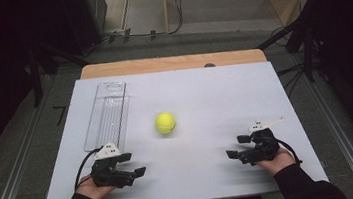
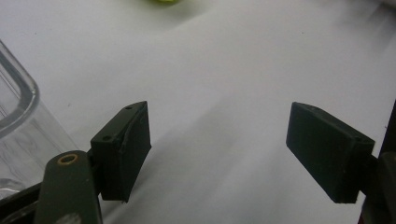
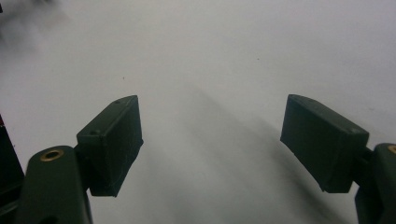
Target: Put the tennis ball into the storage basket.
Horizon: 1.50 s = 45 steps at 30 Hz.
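Ball (image 1: 165,122) lies at one o'clock from the left gripper (image 1: 132,164) (the nearer one), whose jaws gape empty.

High view overhead, facing forward; tongs views close above shared table (image 1: 204,96).

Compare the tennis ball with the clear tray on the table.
The tennis ball is round, opaque yellow-green; the clear tray is long, rectangular and see-through. The ball sits near the table's middle, between the claws' sides; the tray lies lengthwise along the left, just beyond the left claw. Both rest untouched on the white tabletop.
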{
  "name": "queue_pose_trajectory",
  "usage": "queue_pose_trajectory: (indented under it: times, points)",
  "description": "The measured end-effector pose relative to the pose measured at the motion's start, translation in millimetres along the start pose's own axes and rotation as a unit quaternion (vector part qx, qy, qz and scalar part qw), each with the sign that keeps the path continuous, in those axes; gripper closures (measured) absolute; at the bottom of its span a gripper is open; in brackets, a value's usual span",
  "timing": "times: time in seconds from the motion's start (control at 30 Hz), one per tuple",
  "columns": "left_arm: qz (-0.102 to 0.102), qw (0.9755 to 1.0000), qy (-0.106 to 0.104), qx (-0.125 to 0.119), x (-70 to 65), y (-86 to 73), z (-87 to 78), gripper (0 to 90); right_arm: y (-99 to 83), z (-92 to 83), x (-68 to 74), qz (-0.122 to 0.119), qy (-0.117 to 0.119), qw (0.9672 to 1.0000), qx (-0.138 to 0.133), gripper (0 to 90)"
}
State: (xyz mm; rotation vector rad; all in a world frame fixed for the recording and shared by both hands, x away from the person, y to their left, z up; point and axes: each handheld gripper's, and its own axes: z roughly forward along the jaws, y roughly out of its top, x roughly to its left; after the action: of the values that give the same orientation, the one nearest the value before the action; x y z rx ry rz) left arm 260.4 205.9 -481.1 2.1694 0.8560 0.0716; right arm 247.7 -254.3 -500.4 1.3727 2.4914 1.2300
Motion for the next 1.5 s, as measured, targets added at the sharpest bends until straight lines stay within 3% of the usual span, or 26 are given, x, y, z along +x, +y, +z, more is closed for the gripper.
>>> queue_pose_trajectory:
  times: [0.67, 0.83, 1.17, 1.5]
  points:
    - [-0.003, 1.0, -0.004, 0.0, -0.8, 2.3, -0.1, 22.7, -1.2, 1.0, -1.2, 0.003, -0.001, 1.0, 0.007, 18.7]
    - [-0.01, 0.9998, -0.017, -0.001, -1.4, 4.7, 0.9, 22.4, -2.2, -0.9, -1.2, 0.004, 0.003, 1.0, 0.002, 18.7]
    - [-0.007, 0.9999, -0.009, 0.003, -2.1, 6.0, 1.3, 22.4, -2.4, -1.8, -0.4, 0.003, 0.005, 1.0, -0.001, 18.7]
    - [0.0, 0.9998, -0.019, 0.002, -3.2, 6.4, 0.7, 22.3, -1.9, -3.0, -0.3, 0.003, 0.003, 1.0, -0.005, 18.7]
